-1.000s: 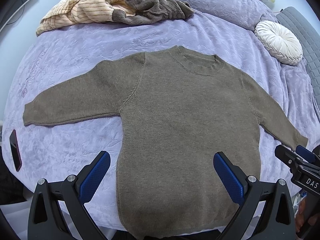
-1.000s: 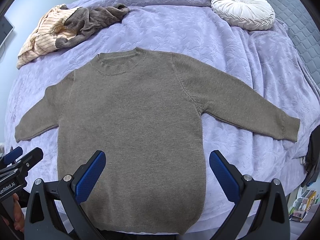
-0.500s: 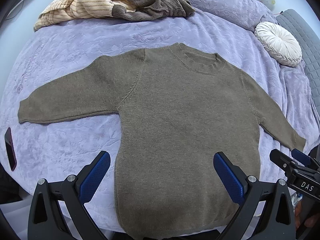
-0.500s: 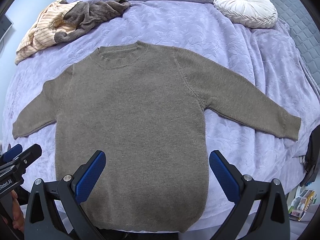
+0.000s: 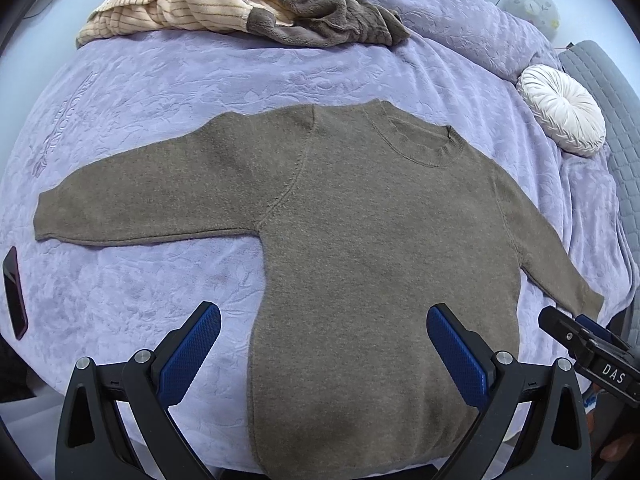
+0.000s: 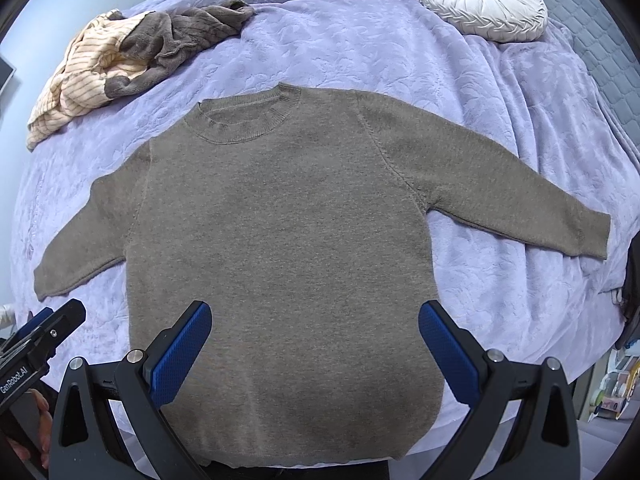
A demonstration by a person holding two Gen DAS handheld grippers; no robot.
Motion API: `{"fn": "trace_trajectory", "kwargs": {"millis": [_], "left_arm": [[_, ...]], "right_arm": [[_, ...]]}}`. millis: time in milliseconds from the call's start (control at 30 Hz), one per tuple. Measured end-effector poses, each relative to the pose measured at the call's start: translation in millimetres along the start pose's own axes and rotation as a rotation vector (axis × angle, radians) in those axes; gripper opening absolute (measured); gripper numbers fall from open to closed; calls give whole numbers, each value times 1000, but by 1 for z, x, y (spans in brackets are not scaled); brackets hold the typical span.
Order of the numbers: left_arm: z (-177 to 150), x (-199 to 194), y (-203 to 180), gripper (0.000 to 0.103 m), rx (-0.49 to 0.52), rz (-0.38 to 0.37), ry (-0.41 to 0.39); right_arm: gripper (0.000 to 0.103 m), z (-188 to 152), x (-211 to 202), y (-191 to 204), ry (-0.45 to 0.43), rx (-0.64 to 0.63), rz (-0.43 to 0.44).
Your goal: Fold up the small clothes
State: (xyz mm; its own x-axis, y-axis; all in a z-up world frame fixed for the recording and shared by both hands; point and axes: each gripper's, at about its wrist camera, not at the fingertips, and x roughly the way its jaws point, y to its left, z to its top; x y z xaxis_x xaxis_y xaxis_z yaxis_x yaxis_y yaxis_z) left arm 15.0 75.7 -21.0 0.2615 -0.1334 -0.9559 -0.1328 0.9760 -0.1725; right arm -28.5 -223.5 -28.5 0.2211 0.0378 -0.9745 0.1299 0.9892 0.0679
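The sweater is lying flat on the bed, sleeves spread; both the left hand-held gripper and the right hand-held gripper are hovering over its hem, jaws standing wide apart, gripping nothing

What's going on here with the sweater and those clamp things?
A person holds a two-finger gripper in each hand, about to fold clothes. The brown sweater lies flat on the purple bedspread, sleeves spread, not yet folded. The left gripper and right gripper are both open, holding nothing, near its hem. A crumpled pile of clothes waits further back, near a white cushion.
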Motion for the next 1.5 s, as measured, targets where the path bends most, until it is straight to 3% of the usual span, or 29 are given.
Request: {"fn": "trace_trajectory", "kwargs": {"millis": [433,567,767,967,1067,1167,1267,1300,1333,1367,1400,1433,1500], "left_arm": [[-2,5,35,103,-57,-35,10],[-6,15,58,103,-100,-83,23],[-8,37,145,103,-270,-128,-13],[-5,67,263,103,-459,-84,-94],[-2,90,316,103,-595,-142,-110],[2,108,345,103,-699,-219,-131],[6,110,354,101,-741,-220,-199],[8,108,354,88,-740,-198,-224],[10,107,356,64,-732,-181,-234],[11,110,359,50,-723,-170,-229],[12,114,362,25,-722,-186,-227],[11,117,365,13,-729,-232,-241],[12,116,365,12,-731,-260,-262]], "right_arm": [[103,-3,0,47,10,-83,-3],[103,-8,0,71,17,-148,5],[103,-25,4,118,21,-284,18],[103,-48,16,151,67,-361,48],[103,-59,24,161,97,-372,58],[103,-69,36,172,133,-380,55],[103,-79,47,179,163,-383,56],[103,-82,50,181,172,-385,55],[103,-85,52,183,180,-386,57],[103,-88,53,184,184,-385,61],[103,-91,54,186,188,-383,65],[103,-93,55,188,190,-382,71],[103,-95,55,190,191,-383,80]]}}
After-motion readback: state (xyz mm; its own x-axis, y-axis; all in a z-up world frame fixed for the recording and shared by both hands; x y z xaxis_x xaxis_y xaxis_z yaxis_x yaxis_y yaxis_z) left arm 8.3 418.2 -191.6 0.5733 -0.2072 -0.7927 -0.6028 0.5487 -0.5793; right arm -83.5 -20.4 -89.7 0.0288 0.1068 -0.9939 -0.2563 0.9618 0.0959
